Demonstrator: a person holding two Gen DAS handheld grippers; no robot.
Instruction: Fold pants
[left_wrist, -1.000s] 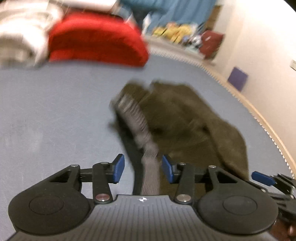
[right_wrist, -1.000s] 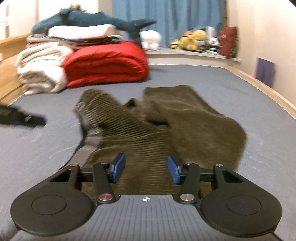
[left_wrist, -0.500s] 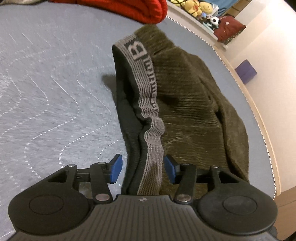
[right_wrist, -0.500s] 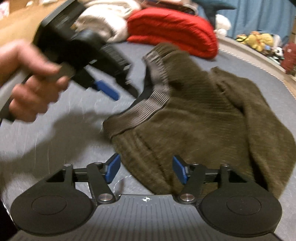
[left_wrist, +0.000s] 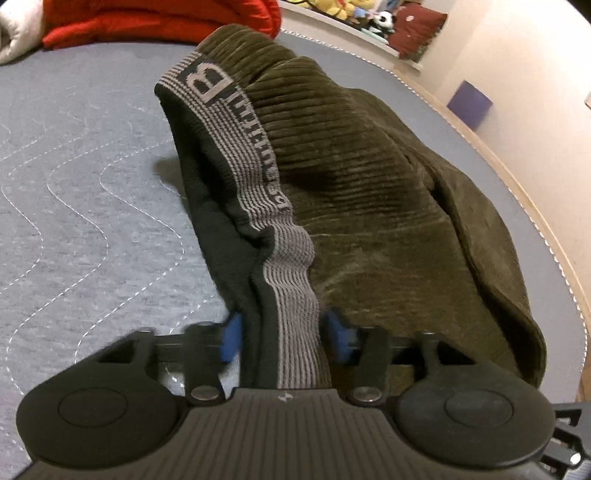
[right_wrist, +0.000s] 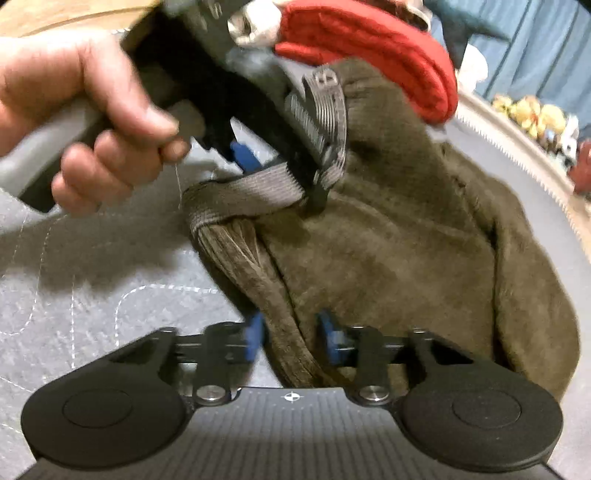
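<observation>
Olive corduroy pants (left_wrist: 369, 192) with a grey striped waistband (left_wrist: 258, 177) lie bunched on a grey quilted bed (left_wrist: 74, 206). My left gripper (left_wrist: 282, 336) has its blue fingers around the waistband, closing on it. In the right wrist view the pants (right_wrist: 388, 251) fill the middle, and the left gripper (right_wrist: 273, 162), held by a hand, grips the waistband (right_wrist: 243, 192). My right gripper (right_wrist: 291, 338) has its fingers narrowed around a folded side edge of the pants.
A red folded blanket (left_wrist: 159, 18) and white bedding (left_wrist: 14, 40) sit at the far end of the bed. Stuffed toys (right_wrist: 532, 118) line a ledge. A wooden bed edge (left_wrist: 546, 229) and wall lie to the right.
Both grippers have closed in on the pants: the left around the waistband, the right around the side edge. The left gripper has come nearer in the right wrist view. The waistband is lifted.
</observation>
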